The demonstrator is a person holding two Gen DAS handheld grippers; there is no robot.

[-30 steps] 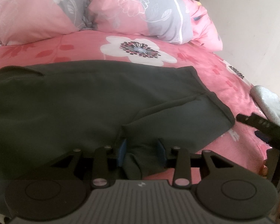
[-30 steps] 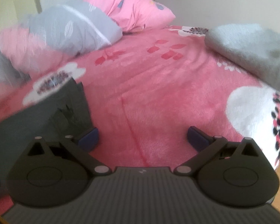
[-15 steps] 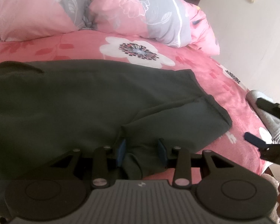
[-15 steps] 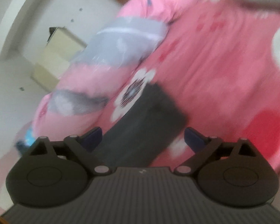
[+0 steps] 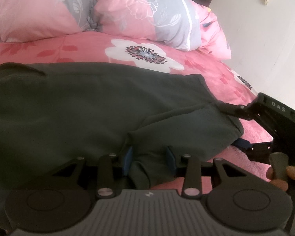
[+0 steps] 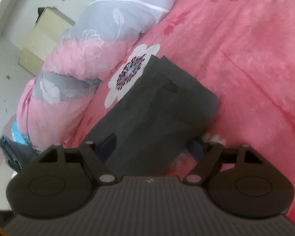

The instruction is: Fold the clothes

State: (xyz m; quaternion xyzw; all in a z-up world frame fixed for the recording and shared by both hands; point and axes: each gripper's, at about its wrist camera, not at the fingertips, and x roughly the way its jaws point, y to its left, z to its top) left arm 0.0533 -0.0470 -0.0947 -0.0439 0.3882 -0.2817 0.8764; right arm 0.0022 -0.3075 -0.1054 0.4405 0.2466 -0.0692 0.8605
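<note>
Fabric first: the dark grey-green soft knit garment (image 5: pixel 84 108) lies spread across the pink floral fleece bedspread (image 5: pixel 216 72), its far edge close to the pink and grey flowered pillows (image 5: pixel 139 13). Part of it is already doubled over, a flap lying on the main panel near the front edge. We judge it light, limp and a little clingy against the fleece, so it will sag between any two hold points and drag instead of sliding. It has no stiffness to carry a crease; corners and hems are the sensible places to take hold, well apart, so the lifted edge stays straight.

Our left gripper (image 5: pixel 149 156) has its blue-padded fingers (image 5: pixel 127 156) partly closed, a bunched fold of the garment's near edge lying between them. Whether both pads press it firmly we cannot tell, but the cloth does fill the gap.

Our right gripper (image 6: pixel 153 145) is spread wide, one of its fingers (image 6: pixel 109 142) over the cloth and the other beside the garment's edge on the bedspread, straddling the end of the garment without pinching it. In the left wrist view it sits at the garment's right corner, held by a person's hand (image 5: pixel 281 177).
</note>
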